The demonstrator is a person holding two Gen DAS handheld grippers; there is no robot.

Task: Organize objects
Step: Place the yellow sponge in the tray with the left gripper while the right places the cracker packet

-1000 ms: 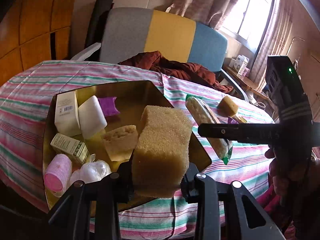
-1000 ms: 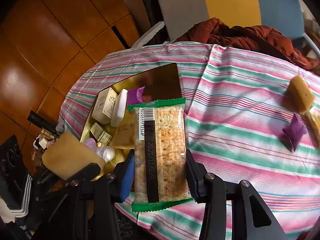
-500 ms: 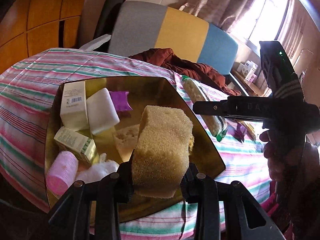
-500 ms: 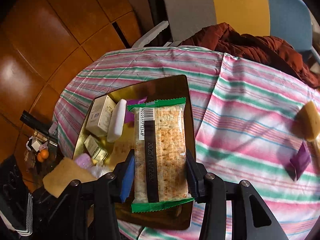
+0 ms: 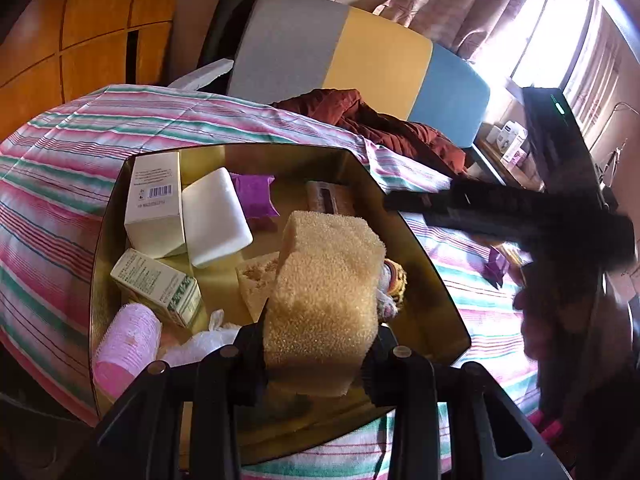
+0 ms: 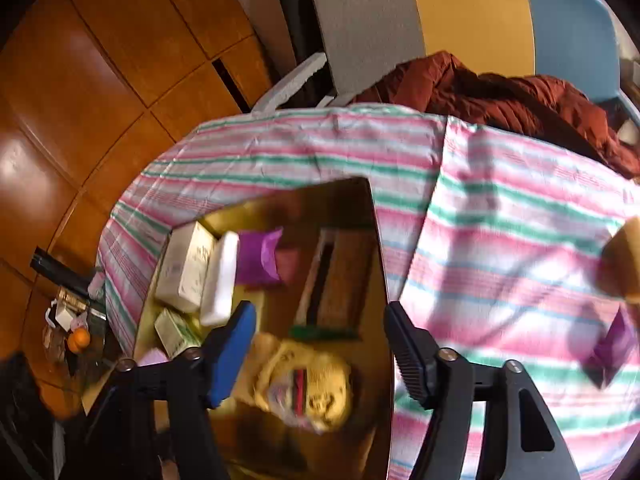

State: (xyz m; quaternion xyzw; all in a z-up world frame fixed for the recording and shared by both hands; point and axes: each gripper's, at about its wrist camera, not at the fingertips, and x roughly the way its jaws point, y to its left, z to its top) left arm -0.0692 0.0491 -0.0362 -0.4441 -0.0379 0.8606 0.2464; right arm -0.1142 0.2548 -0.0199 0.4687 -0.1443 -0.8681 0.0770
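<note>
Left hand-held gripper [image 5: 320, 356]: pinching yellow sponge [image 5: 326, 304] above gold tray [image 5: 424, 260].
Right hand-held gripper [image 6: 320, 344]: spread, nothing betw. fingers.
Cracker pack [image 6: 336, 280]: lying in tray w/ white boxes, purple packet [image 6: 258, 258].
Striped bench [image 6: 500, 240]: second sponge, purple sachet at right.

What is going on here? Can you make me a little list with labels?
left tool: shut on big yellow sponge, above the tray
right tool: open, holding nothing
gold tray: holds boxes, white block, purple packet, pink roll, cracker packet
striped tablecloth: small sponge and another purple packet lie here
</note>
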